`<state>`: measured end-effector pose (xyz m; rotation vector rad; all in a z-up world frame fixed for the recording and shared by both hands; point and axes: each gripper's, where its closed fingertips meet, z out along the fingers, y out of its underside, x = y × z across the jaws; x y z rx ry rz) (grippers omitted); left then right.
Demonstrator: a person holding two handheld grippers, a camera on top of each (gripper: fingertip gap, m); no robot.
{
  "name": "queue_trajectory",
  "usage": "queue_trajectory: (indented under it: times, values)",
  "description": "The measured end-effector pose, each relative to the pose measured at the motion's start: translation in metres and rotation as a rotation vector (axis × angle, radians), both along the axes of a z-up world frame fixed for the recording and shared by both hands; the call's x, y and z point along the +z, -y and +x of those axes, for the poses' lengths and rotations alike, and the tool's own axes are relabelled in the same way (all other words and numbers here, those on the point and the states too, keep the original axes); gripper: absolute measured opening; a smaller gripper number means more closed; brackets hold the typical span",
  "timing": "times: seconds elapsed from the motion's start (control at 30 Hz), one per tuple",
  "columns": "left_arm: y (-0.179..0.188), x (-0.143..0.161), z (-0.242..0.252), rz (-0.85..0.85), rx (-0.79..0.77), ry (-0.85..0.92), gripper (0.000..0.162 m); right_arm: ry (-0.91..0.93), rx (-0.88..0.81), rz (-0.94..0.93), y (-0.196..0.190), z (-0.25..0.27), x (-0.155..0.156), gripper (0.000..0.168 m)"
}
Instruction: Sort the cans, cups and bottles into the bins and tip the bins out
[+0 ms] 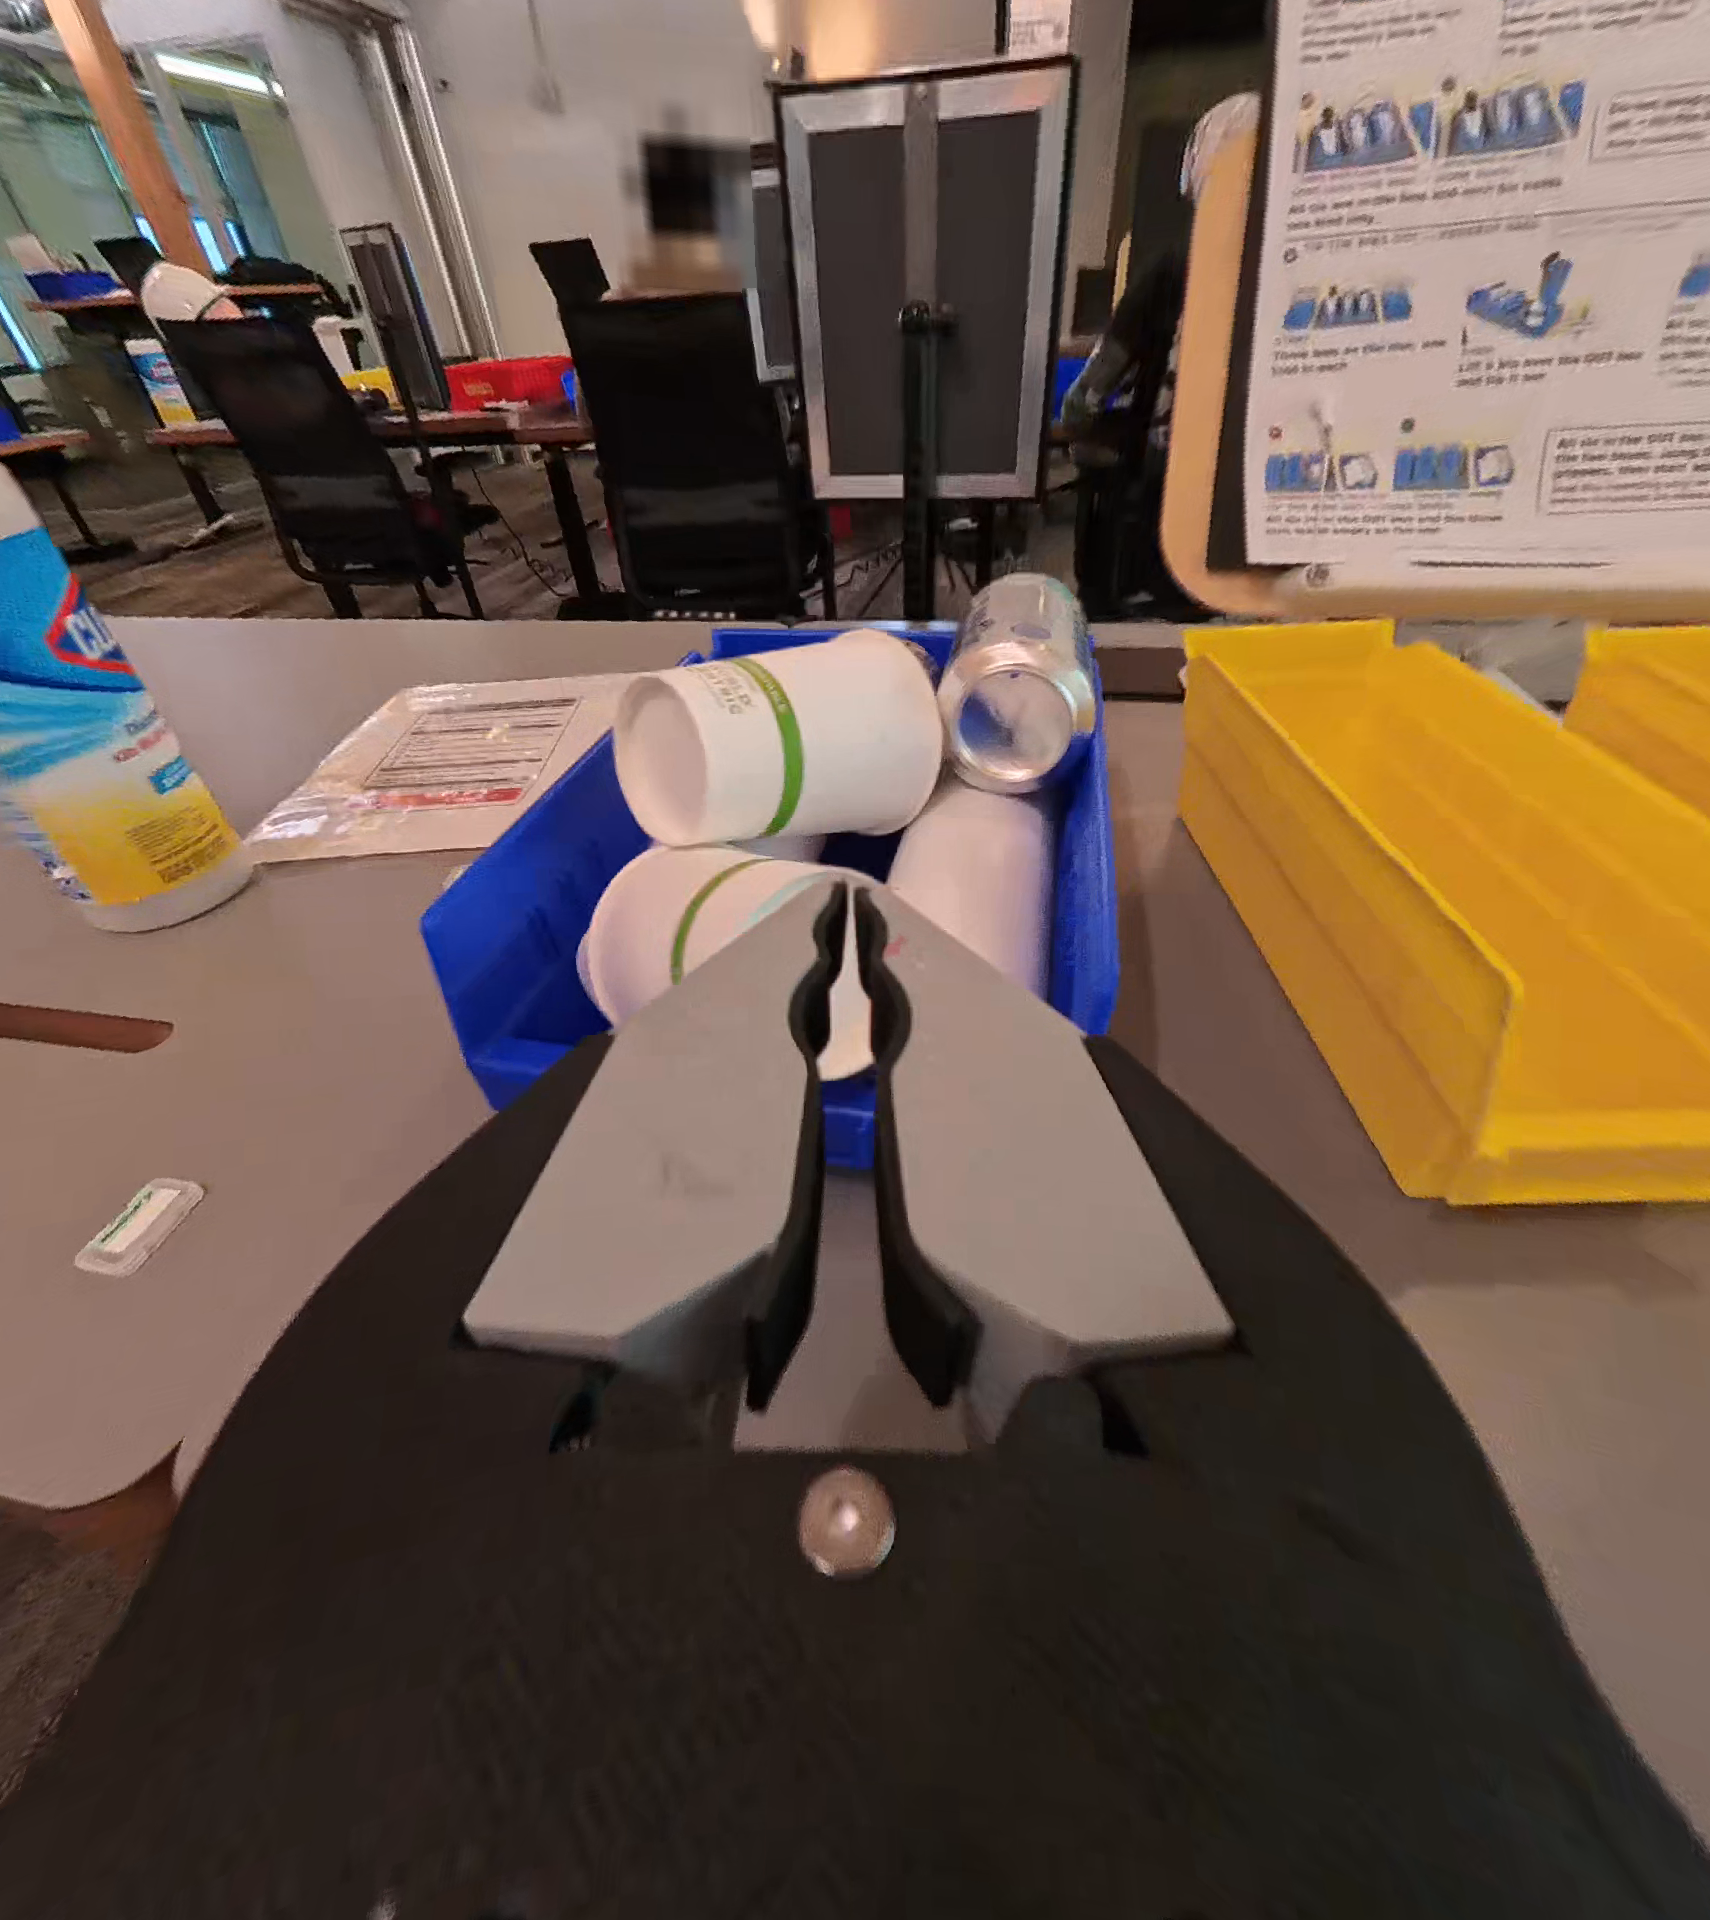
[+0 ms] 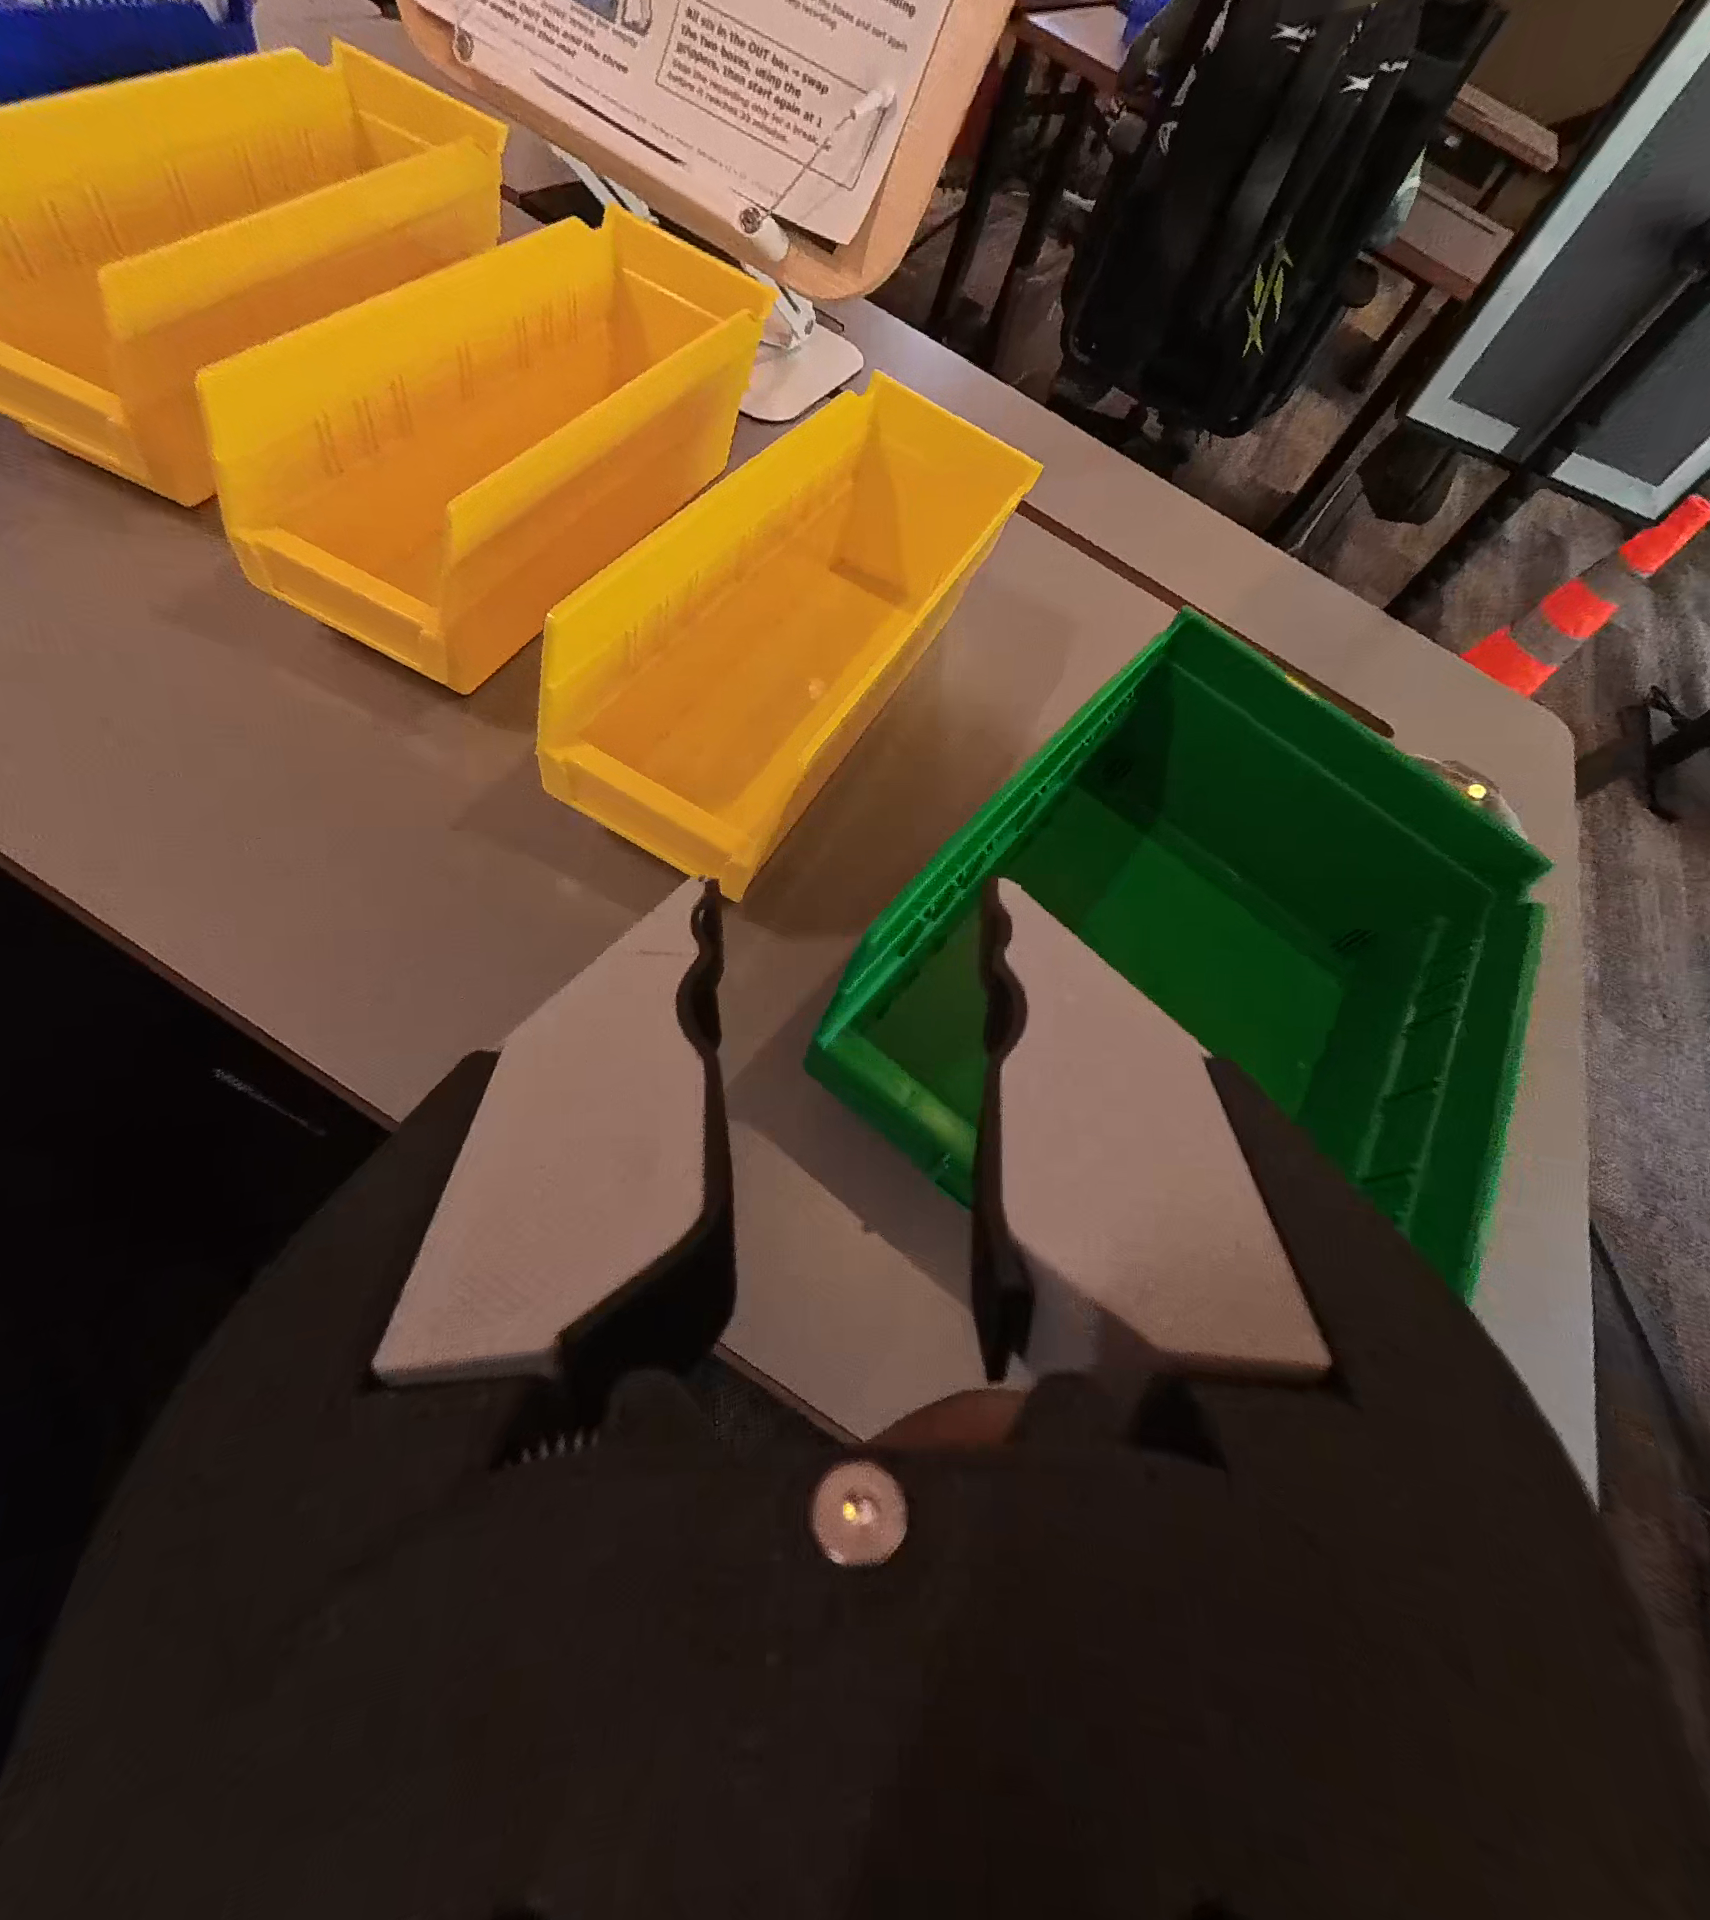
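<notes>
A blue bin [image 1: 518, 935] holds two white paper cups with green rings, a silver can [image 1: 1017, 717] and a white bottle [image 1: 986, 883]. The upper cup [image 1: 778, 748] lies on its side. My left gripper [image 1: 849, 902] is over the bin's near end. It is shut on the wall of the lower cup [image 1: 653, 935], and a thin white strip shows between the pads. My right gripper [image 2: 851, 894] is open and empty above the table, between the nearest yellow bin [image 2: 757, 644] and a green bin [image 2: 1433, 1039]. Both of those bins are empty.
Two more empty yellow bins [image 2: 477, 447] [image 2: 155, 260] stand in the same row; yellow bins also show in the left wrist view [image 1: 1402, 935]. A wipes canister [image 1: 51, 707] and a clear bag [image 1: 435, 758] lie left of the blue bin. An instruction board [image 1: 1537, 291] stands behind.
</notes>
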<state>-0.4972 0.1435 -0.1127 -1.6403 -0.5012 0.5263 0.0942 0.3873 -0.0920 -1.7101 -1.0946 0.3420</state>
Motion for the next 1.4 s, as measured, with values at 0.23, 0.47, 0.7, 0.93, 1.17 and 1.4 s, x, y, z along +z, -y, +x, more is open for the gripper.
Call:
queue_trajectory:
  times: [0.23,0.47,0.7,0.93,1.17,1.4]
  values:
    - [-0.006,-0.039,-0.011,-0.167,0.012,0.029,0.019,-0.005,0.019,-0.032,-0.001,-0.006,-0.006,0.049]
    - [-0.008,-0.056,-0.037,-0.22,0.111,-0.047,0.01,0.039,0.039,-0.021,0.005,-0.022,-0.014,0.049]
    - [-0.021,-0.06,-0.056,-0.248,0.12,-0.048,0.003,0.077,0.032,-0.025,0.004,-0.03,-0.025,0.048]
    - [-0.017,-0.048,-0.057,-0.269,0.125,-0.145,0.001,0.109,0.039,-0.009,0.009,-0.039,-0.027,0.048]
    - [0.005,0.02,-0.027,-0.139,0.126,-0.278,0.0,0.118,0.076,0.013,0.021,-0.048,-0.024,0.048]
    - [0.006,0.105,0.09,0.125,-0.24,-0.349,0.0,-0.06,0.272,-0.032,0.052,-0.077,-0.005,0.049]
